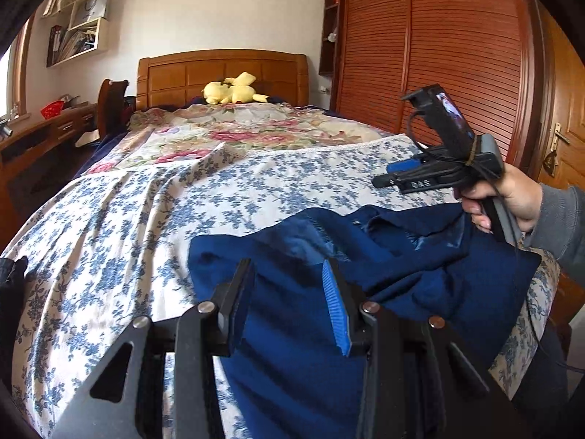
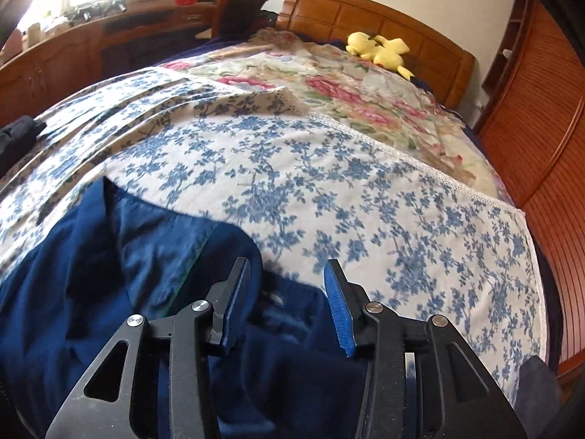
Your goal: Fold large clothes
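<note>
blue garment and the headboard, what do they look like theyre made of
Blue garment: looks like soft woven cloth, matte on the outside, with a slightly shiny lining near the collar; it creases and bunches loosely. The exact fibre can't be told.

Headboard: looks like wood, warm brown with a smooth sheen and raised panels. Whether solid or veneer can't be told.

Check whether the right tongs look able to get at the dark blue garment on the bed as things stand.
Probably yes. The right tongs hang open directly over the crumpled dark blue garment on the blue-flowered bedspread, with nothing between them and the cloth.
</note>
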Action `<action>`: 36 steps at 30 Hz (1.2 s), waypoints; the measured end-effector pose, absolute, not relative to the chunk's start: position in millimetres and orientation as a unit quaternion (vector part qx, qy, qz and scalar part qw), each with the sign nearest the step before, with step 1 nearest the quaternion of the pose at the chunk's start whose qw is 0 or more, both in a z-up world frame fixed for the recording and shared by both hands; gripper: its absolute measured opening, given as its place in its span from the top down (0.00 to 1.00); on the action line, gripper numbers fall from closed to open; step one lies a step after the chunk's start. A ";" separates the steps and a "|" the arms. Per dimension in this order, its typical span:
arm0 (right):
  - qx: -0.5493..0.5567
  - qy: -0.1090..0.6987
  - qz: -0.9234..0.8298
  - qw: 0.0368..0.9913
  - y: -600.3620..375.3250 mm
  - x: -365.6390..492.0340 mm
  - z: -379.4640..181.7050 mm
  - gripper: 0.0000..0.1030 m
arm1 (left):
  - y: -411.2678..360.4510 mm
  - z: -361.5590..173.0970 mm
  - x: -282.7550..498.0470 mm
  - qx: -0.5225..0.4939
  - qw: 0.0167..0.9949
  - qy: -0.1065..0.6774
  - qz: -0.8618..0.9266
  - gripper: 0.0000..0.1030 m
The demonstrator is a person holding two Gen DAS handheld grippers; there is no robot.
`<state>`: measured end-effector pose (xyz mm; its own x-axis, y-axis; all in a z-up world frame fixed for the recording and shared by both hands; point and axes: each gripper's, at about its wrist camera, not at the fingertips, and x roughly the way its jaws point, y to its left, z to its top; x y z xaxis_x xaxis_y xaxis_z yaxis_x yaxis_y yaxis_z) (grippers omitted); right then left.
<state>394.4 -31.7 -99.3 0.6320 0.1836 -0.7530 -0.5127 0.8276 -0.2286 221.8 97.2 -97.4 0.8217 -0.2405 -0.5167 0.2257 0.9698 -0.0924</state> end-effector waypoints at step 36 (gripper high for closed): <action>-0.259 0.386 0.002 0.885 -164.0 435.6 -104.8 0.70 | 57.5 -106.1 240.5 0.004 0.947 0.288 -0.144 0.52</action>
